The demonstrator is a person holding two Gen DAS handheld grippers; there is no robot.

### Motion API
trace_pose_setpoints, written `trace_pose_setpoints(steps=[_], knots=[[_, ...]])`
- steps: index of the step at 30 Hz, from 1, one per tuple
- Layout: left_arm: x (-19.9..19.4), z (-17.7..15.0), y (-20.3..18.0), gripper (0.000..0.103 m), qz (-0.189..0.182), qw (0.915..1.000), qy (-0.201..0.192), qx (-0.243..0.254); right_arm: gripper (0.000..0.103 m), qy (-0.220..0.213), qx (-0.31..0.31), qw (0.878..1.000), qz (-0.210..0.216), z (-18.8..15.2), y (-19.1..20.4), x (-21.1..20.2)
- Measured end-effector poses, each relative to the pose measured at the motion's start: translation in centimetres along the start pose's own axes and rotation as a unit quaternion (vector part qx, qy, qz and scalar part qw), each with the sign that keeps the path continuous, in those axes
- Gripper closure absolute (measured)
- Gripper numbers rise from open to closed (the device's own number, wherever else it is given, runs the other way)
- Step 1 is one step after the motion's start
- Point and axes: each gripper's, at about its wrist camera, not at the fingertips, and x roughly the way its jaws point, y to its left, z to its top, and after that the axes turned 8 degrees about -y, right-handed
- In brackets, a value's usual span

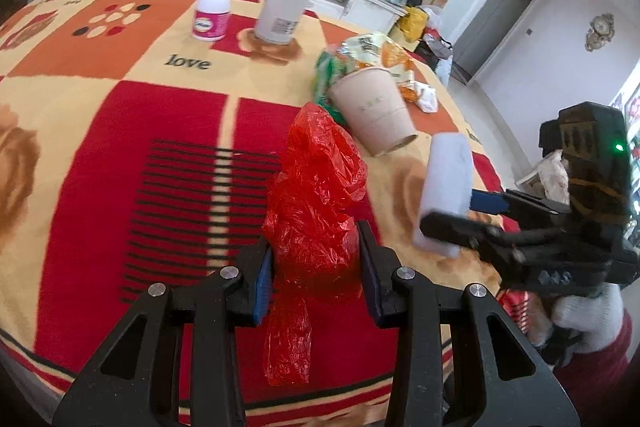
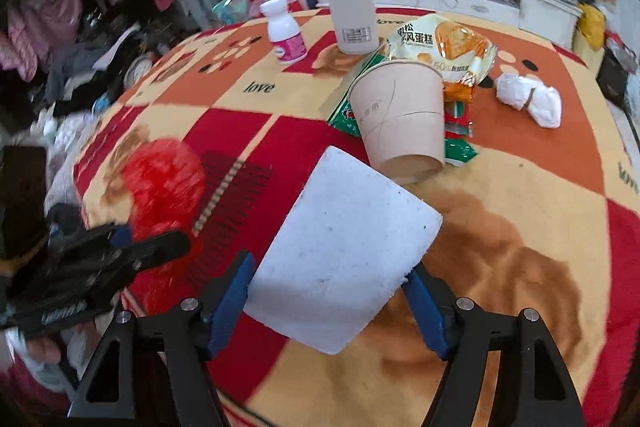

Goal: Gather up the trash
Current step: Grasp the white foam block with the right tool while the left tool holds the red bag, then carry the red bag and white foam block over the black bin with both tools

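A crumpled red plastic bag [image 1: 316, 195] hangs between the pads of my left gripper [image 1: 316, 247], which is shut on it just above the tablecloth. In the right wrist view that bag [image 2: 160, 179] is a red blur at the left with the left gripper [image 2: 152, 243] below it. My right gripper [image 2: 328, 279] is shut on a white foam block [image 2: 344, 259], tilted and lifted off the cloth. From the left wrist view the block [image 1: 446, 179] and right gripper [image 1: 448, 211] sit to the right. A paper cup [image 2: 404, 119] lies on its side beyond.
Behind the cup lie a yellow snack wrapper [image 2: 440, 43], a green wrapper [image 2: 344, 115] and crumpled white paper [image 2: 528, 99]. A white pill bottle [image 2: 286, 35] and a white flask [image 2: 352, 11] stand farther back. The round table's patterned cloth [image 2: 520, 247] drops off near both grippers.
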Motion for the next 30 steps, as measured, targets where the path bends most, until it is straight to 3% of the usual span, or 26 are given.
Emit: trace_pose_setpoints(steps=[5, 9, 16, 23, 25, 30], knots=[[0.7, 0.0, -1.3, 0.068, -0.006, 0.9999, 0.005, 0.008, 0.031, 0.082, -0.082, 0.993, -0.013, -0.9, 0.5, 0.1], [1.3, -0.2, -1.8, 0.068, -0.006, 0.9999, 0.012, 0.008, 0.030, 0.099, -0.072, 0.992, -0.021, -2.1, -0.7, 1.5], [1.1, -0.2, -1.7, 0.068, 0.000, 0.9999, 0.014, 0.009, 0.024, 0.054, 0.016, 0.998, -0.035, -3.2, -2.7, 2.4], [1.6, -0.5, -2.0, 0.068, 0.000, 0.9998, 0.019, 0.006, 0.025, 0.013, 0.043, 0.998, -0.035, -4.6, -2.0, 0.7], [1.6, -0.6, -2.4, 0.068, 0.000, 0.9997, 0.019, 0.013, 0.042, 0.008, 0.042, 0.999, -0.033, -5.3, -2.1, 0.4], [2.0, -0.6, -3.6, 0.068, -0.004, 0.9996, 0.022, 0.018, 0.043, -0.009, 0.036, 0.999, -0.019, -5.8, -2.5, -1.3]])
